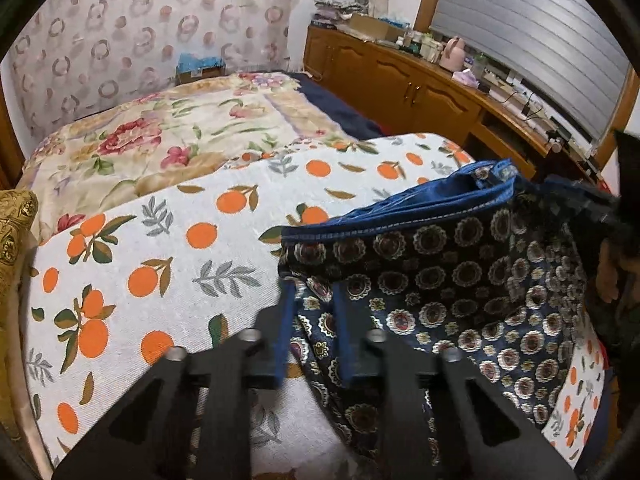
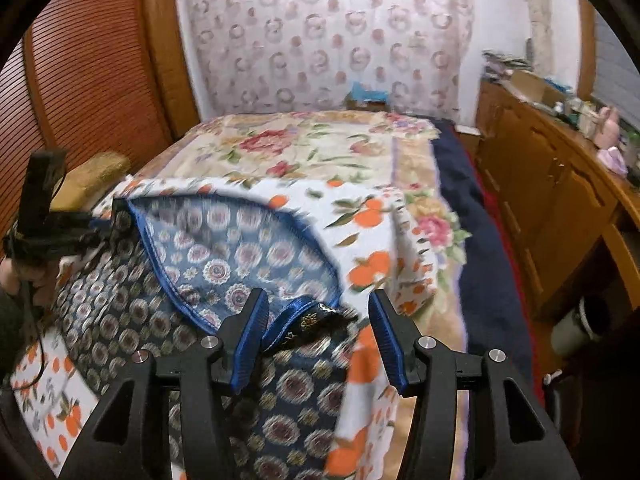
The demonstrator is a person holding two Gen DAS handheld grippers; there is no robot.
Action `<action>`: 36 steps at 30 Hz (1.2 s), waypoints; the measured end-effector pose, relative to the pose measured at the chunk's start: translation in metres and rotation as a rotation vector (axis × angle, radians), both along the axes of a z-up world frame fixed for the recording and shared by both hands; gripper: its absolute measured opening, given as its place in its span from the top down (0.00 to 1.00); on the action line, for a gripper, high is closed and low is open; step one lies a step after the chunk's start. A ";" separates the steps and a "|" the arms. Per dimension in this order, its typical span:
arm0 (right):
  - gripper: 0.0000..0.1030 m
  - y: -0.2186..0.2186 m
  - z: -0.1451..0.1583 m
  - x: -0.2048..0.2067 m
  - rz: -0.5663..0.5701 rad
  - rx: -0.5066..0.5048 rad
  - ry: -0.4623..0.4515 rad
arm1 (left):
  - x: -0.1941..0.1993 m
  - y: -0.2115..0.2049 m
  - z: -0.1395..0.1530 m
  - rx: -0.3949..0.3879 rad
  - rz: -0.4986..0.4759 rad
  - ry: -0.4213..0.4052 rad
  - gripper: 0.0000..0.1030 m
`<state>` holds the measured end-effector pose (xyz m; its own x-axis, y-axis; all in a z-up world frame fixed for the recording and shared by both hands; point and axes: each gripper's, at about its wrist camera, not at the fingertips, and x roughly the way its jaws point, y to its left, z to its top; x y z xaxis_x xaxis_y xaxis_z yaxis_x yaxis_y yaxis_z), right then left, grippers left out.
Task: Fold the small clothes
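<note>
A small dark blue garment with round medallion print and a blue hem [image 1: 460,280] lies on a white cloth with oranges [image 1: 160,248]. My left gripper [image 1: 312,292] has its fingers close together with a fold of the garment between them at its left corner. In the right wrist view the garment [image 2: 224,256] shows its lighter inside and blue hem. My right gripper [image 2: 316,316] is open, its fingers wide apart over the garment's near corner. The left gripper [image 2: 100,220] shows at the garment's far left corner, and the right gripper [image 1: 616,208] at the right edge of the left view.
The orange-print cloth covers a raised surface on a bed with a floral quilt [image 1: 160,136]. A wooden sideboard [image 1: 420,88] with clutter runs along the right. A slatted wooden door [image 2: 80,60] stands at the left. A gold cushion [image 1: 16,224] lies at the left.
</note>
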<state>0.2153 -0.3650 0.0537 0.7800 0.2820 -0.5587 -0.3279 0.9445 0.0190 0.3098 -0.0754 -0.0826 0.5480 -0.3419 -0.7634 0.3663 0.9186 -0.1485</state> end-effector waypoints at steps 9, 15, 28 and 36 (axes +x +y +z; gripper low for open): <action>0.47 -0.014 0.016 -0.025 0.008 -0.009 -0.036 | -0.005 0.004 0.000 0.021 0.021 -0.023 0.97; 0.47 -0.003 -0.010 -0.007 0.030 -0.017 0.083 | -0.009 0.009 0.004 0.017 0.037 -0.037 0.97; 0.77 0.000 -0.007 0.009 -0.056 0.016 0.052 | -0.030 0.021 0.008 -0.065 0.038 0.016 0.50; 0.40 0.009 -0.028 -0.011 -0.012 0.013 0.121 | -0.035 0.017 -0.002 -0.077 0.025 0.042 0.50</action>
<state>0.2043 -0.3560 0.0260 0.7106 0.2809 -0.6451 -0.3111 0.9478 0.0700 0.2752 -0.0584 -0.0847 0.5249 -0.3874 -0.7579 0.3357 0.9124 -0.2339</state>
